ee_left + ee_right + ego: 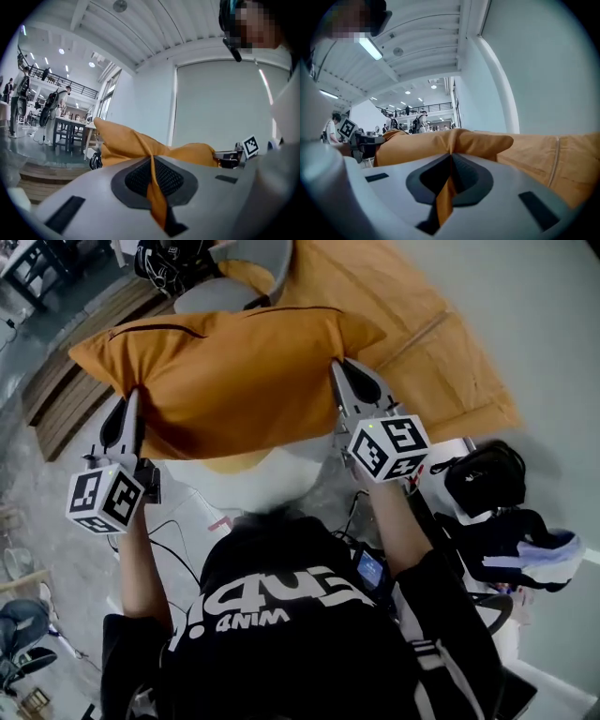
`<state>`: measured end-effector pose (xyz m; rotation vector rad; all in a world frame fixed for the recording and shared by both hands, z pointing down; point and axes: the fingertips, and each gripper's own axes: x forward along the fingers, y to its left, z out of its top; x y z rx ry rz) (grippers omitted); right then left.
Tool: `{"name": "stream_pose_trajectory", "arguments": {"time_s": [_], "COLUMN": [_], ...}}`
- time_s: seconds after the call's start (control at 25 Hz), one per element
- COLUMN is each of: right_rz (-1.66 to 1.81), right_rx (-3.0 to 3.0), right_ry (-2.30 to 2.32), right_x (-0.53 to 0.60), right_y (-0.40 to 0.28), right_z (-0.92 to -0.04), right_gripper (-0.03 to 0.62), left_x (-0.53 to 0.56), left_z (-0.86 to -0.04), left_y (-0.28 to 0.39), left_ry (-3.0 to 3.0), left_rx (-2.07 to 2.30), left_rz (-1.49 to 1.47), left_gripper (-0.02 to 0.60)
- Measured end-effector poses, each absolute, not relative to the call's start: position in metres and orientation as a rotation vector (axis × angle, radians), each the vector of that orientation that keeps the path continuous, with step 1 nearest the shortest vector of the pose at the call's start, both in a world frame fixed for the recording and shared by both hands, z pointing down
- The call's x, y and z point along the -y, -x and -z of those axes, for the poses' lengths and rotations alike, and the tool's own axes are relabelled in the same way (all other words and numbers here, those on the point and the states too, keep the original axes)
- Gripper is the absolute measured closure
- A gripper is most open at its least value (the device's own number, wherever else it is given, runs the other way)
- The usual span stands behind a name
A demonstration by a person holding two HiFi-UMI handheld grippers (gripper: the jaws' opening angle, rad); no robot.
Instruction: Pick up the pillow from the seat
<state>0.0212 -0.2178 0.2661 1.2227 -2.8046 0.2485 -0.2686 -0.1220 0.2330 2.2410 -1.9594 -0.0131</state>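
An orange pillow (225, 371) hangs in the air in front of me, held level by its two ends. My left gripper (134, 407) is shut on its left end and my right gripper (339, 371) is shut on its right end. In the left gripper view the jaws (151, 164) pinch a fold of orange fabric, and the pillow (131, 145) stretches away toward the right gripper (229, 159). In the right gripper view the jaws (451, 159) also clamp orange fabric of the pillow (440, 143). A white rounded seat (258, 482) lies below the pillow.
A large orange cushion (412, 324) lies on the floor to the right. A grey chair (234, 282) stands beyond the pillow, and wooden slats (66, 395) lie at the left. A black bag (483, 479) and dark gear (520, 545) sit at my right, with cables (178, 521) underfoot.
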Motion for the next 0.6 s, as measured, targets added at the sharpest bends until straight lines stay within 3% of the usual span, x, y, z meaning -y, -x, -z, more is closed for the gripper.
{"name": "stream_pose_trajectory", "arguments": {"time_s": [0.28,0.6], "right_rz": [-0.082,-0.082], "right_rx": [2.909,2.905], "right_ry": [-1.221,-1.187], "right_x": [0.172,0.164], "right_y": [-0.051,-0.047], "right_z": [-0.196,-0.197], "right_gripper": [0.565,0.565], "left_x": [0.062,0.057], "left_z": [-0.176,-0.186], "left_y": [0.231,0.236], "left_ry": [-2.278,-2.267], "left_rx": [2.048,2.032], "left_rz": [0.129,0.122], "left_gripper": [0.563,0.563]}}
